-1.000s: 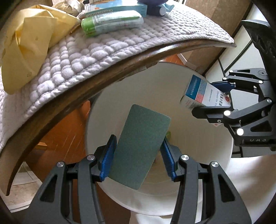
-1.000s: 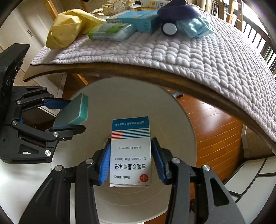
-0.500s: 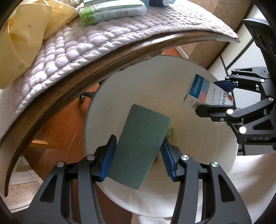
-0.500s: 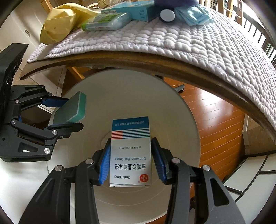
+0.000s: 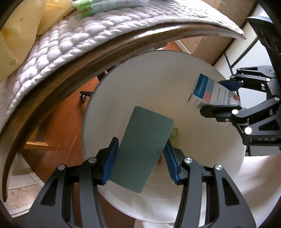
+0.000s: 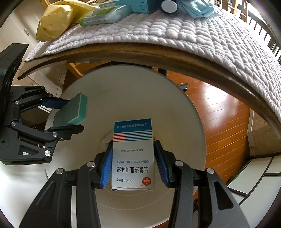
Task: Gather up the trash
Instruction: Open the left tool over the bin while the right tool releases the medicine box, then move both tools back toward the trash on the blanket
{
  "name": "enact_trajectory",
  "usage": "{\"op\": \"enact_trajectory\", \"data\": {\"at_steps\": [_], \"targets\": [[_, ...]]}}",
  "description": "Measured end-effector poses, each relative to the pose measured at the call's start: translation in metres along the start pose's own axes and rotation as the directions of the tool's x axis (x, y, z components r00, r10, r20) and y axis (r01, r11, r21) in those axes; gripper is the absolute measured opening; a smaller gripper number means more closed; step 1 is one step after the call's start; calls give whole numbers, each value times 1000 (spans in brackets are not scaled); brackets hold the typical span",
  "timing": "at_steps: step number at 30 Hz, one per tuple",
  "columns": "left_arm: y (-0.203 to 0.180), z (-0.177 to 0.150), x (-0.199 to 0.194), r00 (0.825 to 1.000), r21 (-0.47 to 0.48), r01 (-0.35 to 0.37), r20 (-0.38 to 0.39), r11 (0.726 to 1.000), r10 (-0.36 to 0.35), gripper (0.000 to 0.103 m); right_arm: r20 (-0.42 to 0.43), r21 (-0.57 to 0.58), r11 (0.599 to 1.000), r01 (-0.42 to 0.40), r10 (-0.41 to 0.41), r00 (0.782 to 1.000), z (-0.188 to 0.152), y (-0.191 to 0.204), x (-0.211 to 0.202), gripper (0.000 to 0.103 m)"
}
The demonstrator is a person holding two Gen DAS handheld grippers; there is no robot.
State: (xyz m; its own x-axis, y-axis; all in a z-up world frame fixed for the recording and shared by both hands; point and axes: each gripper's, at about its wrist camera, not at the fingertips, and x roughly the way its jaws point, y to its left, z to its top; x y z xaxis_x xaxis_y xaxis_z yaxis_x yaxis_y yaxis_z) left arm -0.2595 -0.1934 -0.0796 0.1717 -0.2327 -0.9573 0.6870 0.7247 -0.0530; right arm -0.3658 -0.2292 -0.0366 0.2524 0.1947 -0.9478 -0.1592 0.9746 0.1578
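In the left wrist view, the left gripper (image 5: 140, 157) is pointed steeply downward over the round white plastic bin (image 5: 202, 201). A flat green rectangular sponge (image 5: 143, 149) is clamped between its blue-padded fingers (image 5: 109, 162), tilted slightly and held above the bin's opening. Something small and yellow-green is glimpsed behind the sponge inside the bin, but it cannot be identified. At the right edge, the right gripper (image 5: 217, 98) is seen from the side, with the white and blue ear-drops carton (image 5: 209, 94) pinched between its fingers over the bin's far rim. Above, the curved wooden tabletop (image 5: 79, 57) is covered by a pale quilted mat (image 5: 87, 35), on which a yellow paper bag (image 5: 15, 40) and a green-capped wipes packet (image 5: 108, 7) are lying.

In the right wrist view, the right gripper (image 6: 133, 163) is likewise directed steeply down into the bin (image 6: 184, 108). The carton (image 6: 132, 156) is gripped on its two sides by the closed fingers (image 6: 106, 164), its printed face turned to the camera and upside down. At the left, the left gripper (image 6: 65, 114) is seen side-on with the sponge (image 6: 72, 110) held at the bin's rim. On the mat (image 6: 193, 35) are seen the paper bag (image 6: 54, 22), the wipes packet (image 6: 105, 14), a light blue cardboard box (image 6: 138, 6) and a blue face mask (image 6: 196, 8). An orange-brown wooden floor (image 6: 224, 122) is visible beyond the bin.
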Motion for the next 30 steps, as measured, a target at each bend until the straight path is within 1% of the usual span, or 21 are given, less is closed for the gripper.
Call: {"op": "enact_trajectory", "data": {"at_steps": [4,5,6,8,13,15,17,19,20,21,22,23,24,25,26,27,29,30], "targets": [[0,1,5,1000,0,8,-10,1000,-8,54,1,7,1000,4,-4,1000,-2,-1,4,45],[1,0,6,1000,-1,10,-12,1000,-10,54,2,9,1000,4,-4,1000,-1,-3,3,49],[1,0,7,1000,-2,14,-13,1000,-14,55,3,10,1000,5,-5,1000,-2,-6,4,56],[2,-2,8,1000,-3,12,-11,1000,-12,63,13,6,1000,21,-21,1000,-2,-8,4,62],[5,-3,6,1000,-6,-3,5,1000,3,67,20,7,999,31,-32,999,-3,-11,3,64],[7,-3,1,1000,-9,-11,13,1000,11,68,26,3,999,41,-41,999,-1,-12,1,67],[9,-4,-5,999,-8,-20,26,1000,20,69,45,-12,998,56,-55,997,3,-10,-4,71],[10,-5,-22,998,-3,-32,48,999,32,69,93,-33,996,77,-74,993,5,-10,-22,72],[9,-5,-31,998,2,-28,63,1000,28,70,132,-49,994,96,-89,987,8,-9,-35,77],[9,-4,-51,994,14,-12,109,1000,11,73,165,-59,992,116,-105,981,9,-3,-47,87],[5,-3,-63,990,19,-9,144,1000,6,86,225,-74,985,159,-139,964,9,-2,-62,92],[5,-4,-79,981,23,-12,193,1000,7,97,284,-85,976,203,-171,943,11,0,-75,99],[7,-2,-104,959,19,-30,281,999,24,101,366,-90,961,260,-211,907,14,2,-91,99],[10,-1,-116,945,10,-41,325,999,36,102,440,-85,951,296,-231,868,17,2,-104,99],[16,2,-131,922,-18,-58,382,998,61,102,485,-77,951,299,-226,845,23,0,-115,99],[20,5,-137,912,-41,-70,403,997,80,102,497,-67,956,285,-216,841,31,-6,-120,99],[38,16,-145,892,-127,-105,427,986,150,102,500,-58,962,267,-203,842,46,-13,-125,99],[45,19,-146,889,-157,-111,427,981,169,102,493,-53,956,288,-226,840,58,-20,-121,99]]}}
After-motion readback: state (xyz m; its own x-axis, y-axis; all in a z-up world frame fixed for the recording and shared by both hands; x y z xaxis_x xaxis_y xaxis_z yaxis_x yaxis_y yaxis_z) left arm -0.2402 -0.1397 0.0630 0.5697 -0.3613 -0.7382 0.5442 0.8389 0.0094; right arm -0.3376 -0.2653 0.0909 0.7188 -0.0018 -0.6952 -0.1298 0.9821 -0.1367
